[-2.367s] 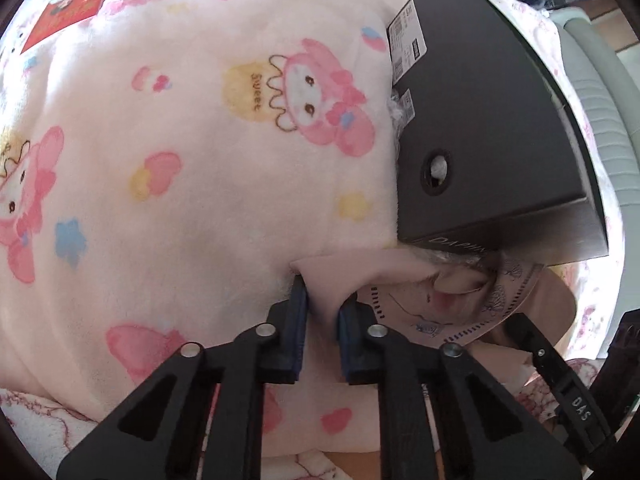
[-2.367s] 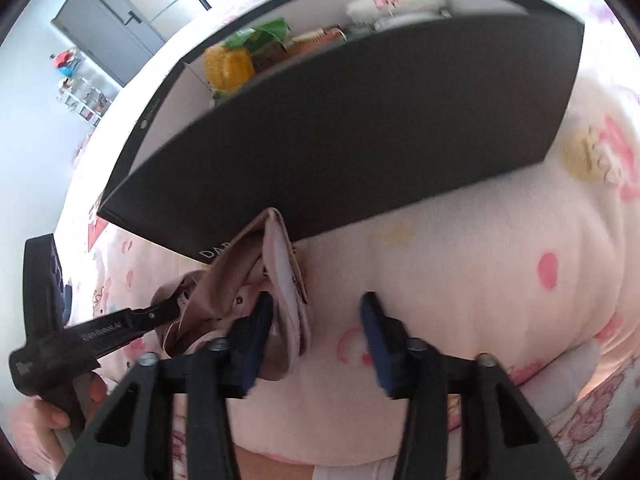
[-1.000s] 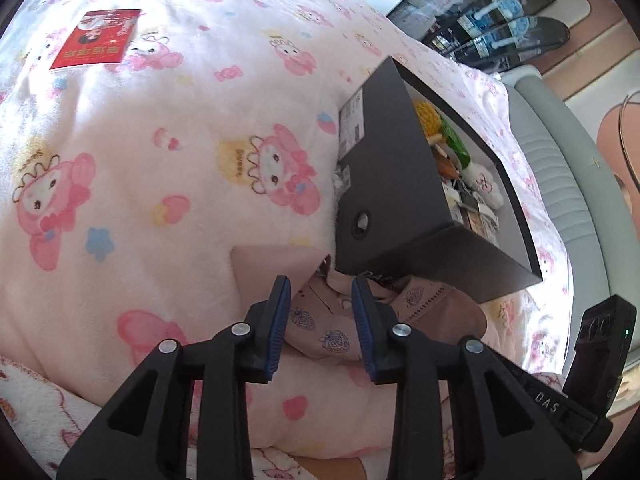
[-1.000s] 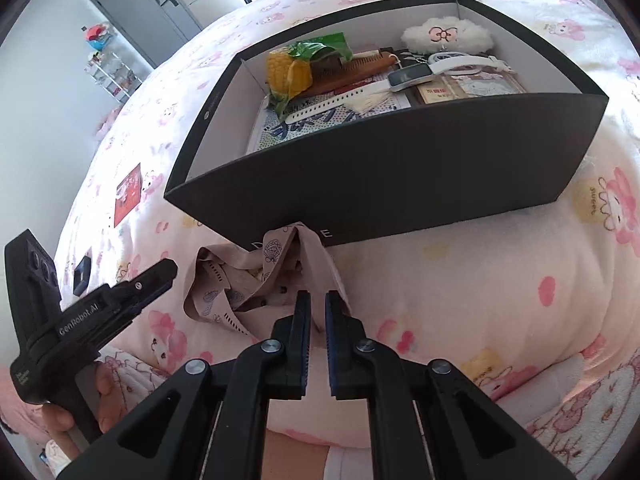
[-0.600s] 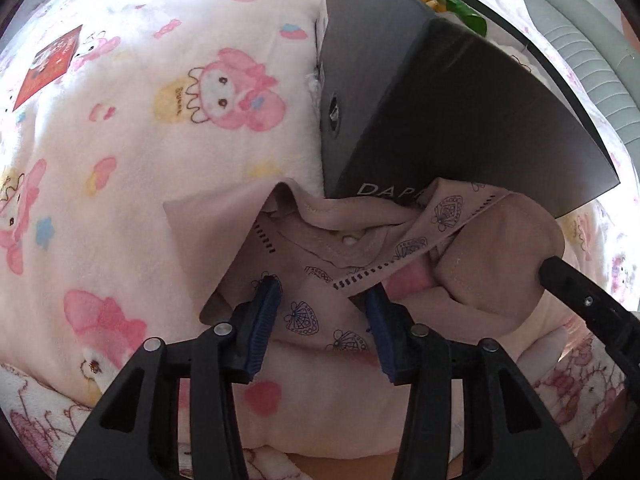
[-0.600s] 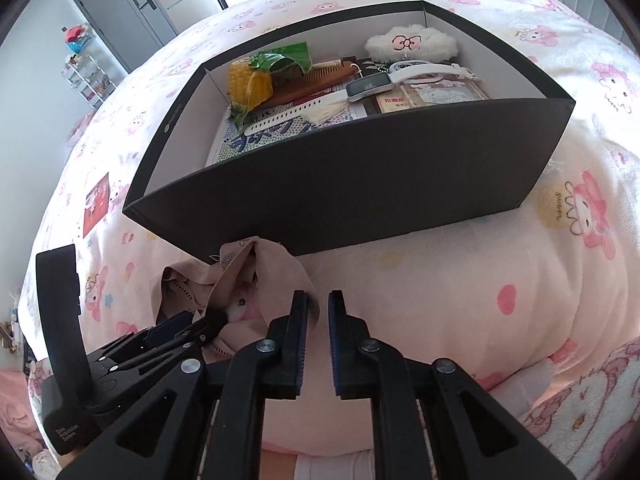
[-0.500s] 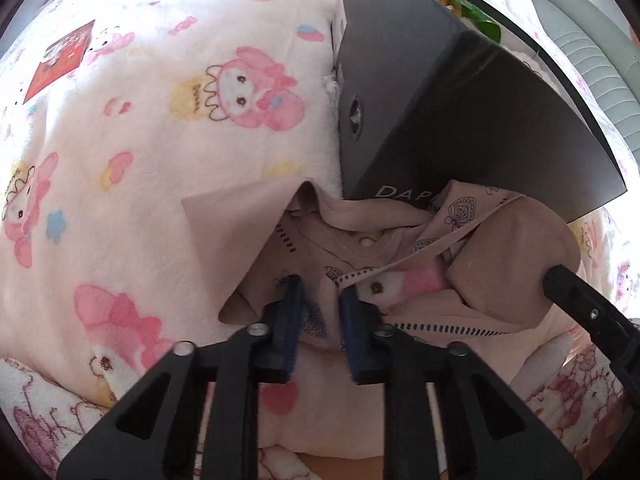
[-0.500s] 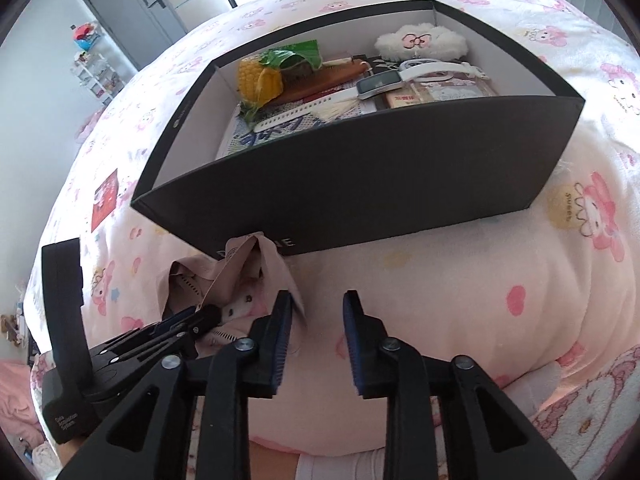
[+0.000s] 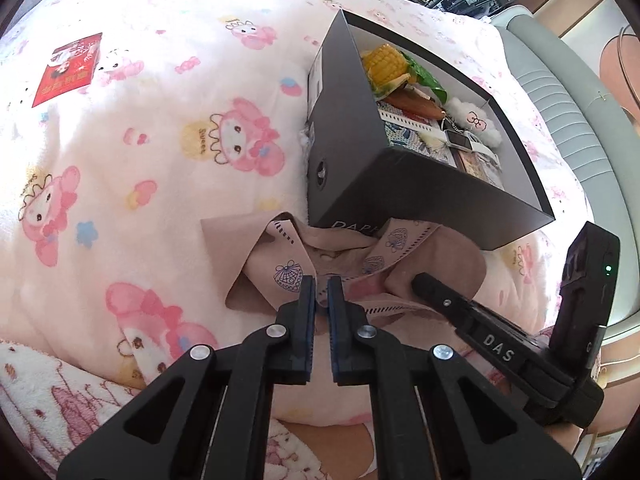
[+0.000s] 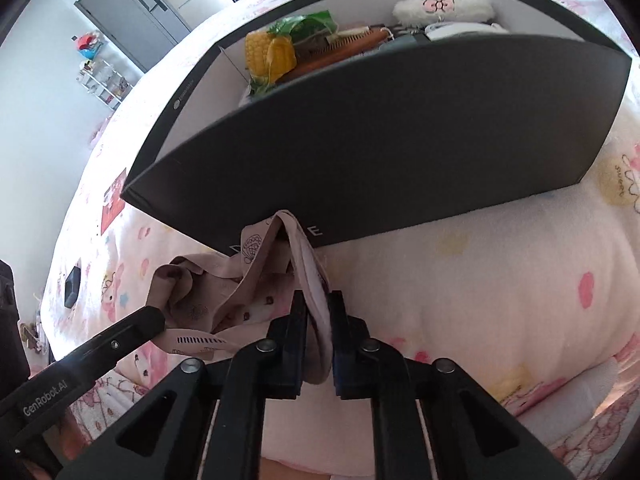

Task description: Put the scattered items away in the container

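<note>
Both the left gripper (image 9: 321,288) and right gripper (image 10: 318,304) are matte black with blue-edged pads, silver screws and white lettering.

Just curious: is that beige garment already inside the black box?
Not yet. The beige garment lies crumpled on the blanket, against the outside of the black box.

The left wrist camera sat just behind its fingers (image 9: 306,320) and looked down at a slant over the bed (image 9: 160,184). It saw the black box (image 9: 420,196) from its left corner, near enough to look inside. The right wrist camera sat behind its own fingers (image 10: 298,336) and looked down too, but lower and much closer to the box's (image 10: 400,152) long front wall. Both views showed the box, the bed (image 10: 480,280) and the beige cloth (image 9: 340,248) in front of the box (image 10: 224,288).
</note>
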